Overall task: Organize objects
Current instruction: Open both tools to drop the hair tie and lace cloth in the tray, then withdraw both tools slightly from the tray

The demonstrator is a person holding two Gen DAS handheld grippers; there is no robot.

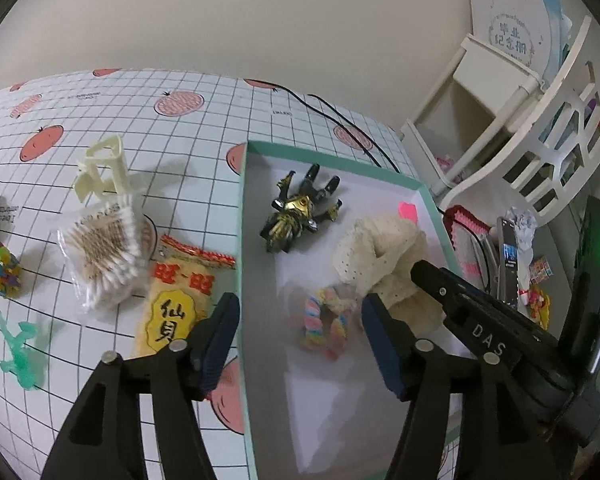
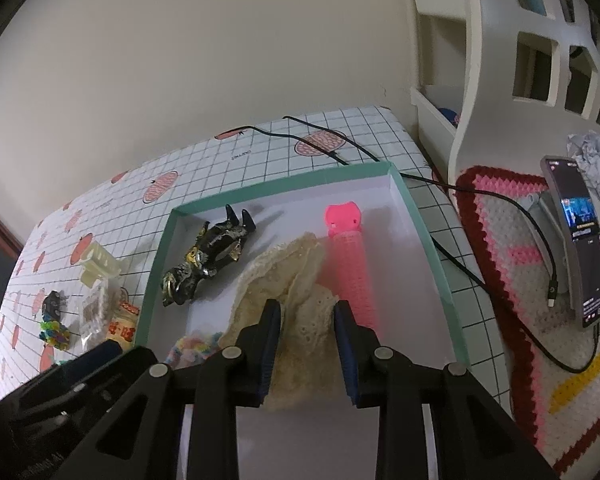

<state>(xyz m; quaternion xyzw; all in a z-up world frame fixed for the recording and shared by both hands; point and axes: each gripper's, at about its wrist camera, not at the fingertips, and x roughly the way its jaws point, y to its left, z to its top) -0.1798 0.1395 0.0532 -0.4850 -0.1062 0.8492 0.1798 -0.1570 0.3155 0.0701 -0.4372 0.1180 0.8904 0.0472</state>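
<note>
A: Teal cardboard is what we are working over, the big box [image 2: 428, 232] lying ahead of both sets of tongs, with its white floor already taking things in.

B: And we are seeing the right tongs [image 2: 308, 320] hanging just above the cream lace cloth [image 2: 296, 272], jaws spread about as wide as its bunched fold. We cannot tell whether the pads are touching it.

A: We are judging this the placing step: cloth already in the box, either just let go or about to be shifted. The left tongs [image 1: 300, 320] are gaping wide and carrying nothing, with the pastel twist [image 1: 324, 320] lying between and beyond their tips.

B: Next we are needing a loose item. The rice cracker packet [image 1: 180, 296] is sitting just left of the left tongs, outside the box.

A: Only the right view is showing the pink roller [image 2: 348, 268] whole; only the left is showing the green figure [image 1: 20, 352].
</note>
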